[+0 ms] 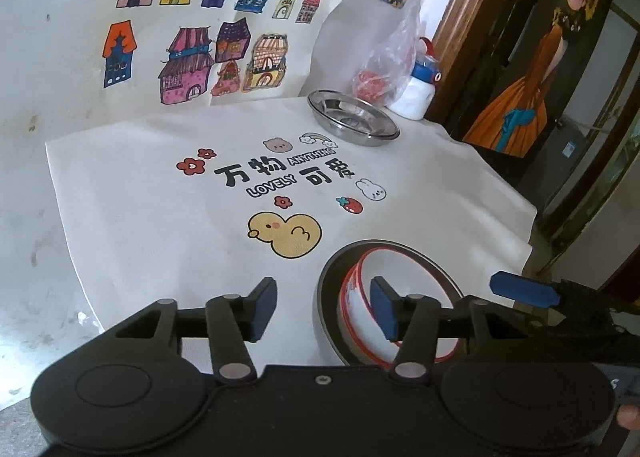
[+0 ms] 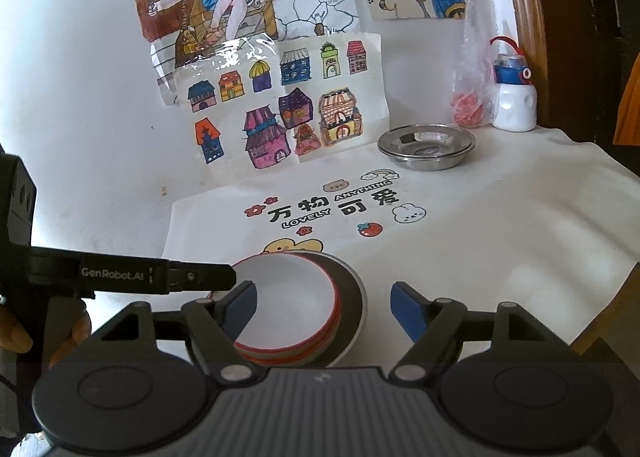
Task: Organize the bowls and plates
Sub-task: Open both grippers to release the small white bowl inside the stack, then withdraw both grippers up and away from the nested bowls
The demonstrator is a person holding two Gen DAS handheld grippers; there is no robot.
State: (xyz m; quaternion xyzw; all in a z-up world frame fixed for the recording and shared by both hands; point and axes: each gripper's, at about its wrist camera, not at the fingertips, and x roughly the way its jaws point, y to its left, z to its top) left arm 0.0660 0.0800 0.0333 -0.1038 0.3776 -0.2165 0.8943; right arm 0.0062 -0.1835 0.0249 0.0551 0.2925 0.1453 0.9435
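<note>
White bowls with red rims [image 2: 292, 301] sit stacked on a dark grey plate [image 2: 352, 297] at the near edge of the white printed cloth; they also show in the left wrist view [image 1: 400, 289]. A steel plate [image 2: 426, 147] stands at the far right of the cloth, also seen in the left wrist view [image 1: 354, 119]. My left gripper [image 1: 322, 307] is open, its right finger over the bowls' left rim. My right gripper [image 2: 324, 305] is open, its left finger over the bowls and its right finger beside the plate.
A white water bottle [image 2: 512, 97] with a blue lid and a plastic bag [image 2: 470, 97] of red items stand behind the steel plate. Children's drawings [image 2: 288, 113] hang on the wall behind. The cloth's right edge [image 1: 528, 225] drops off near a wooden door frame.
</note>
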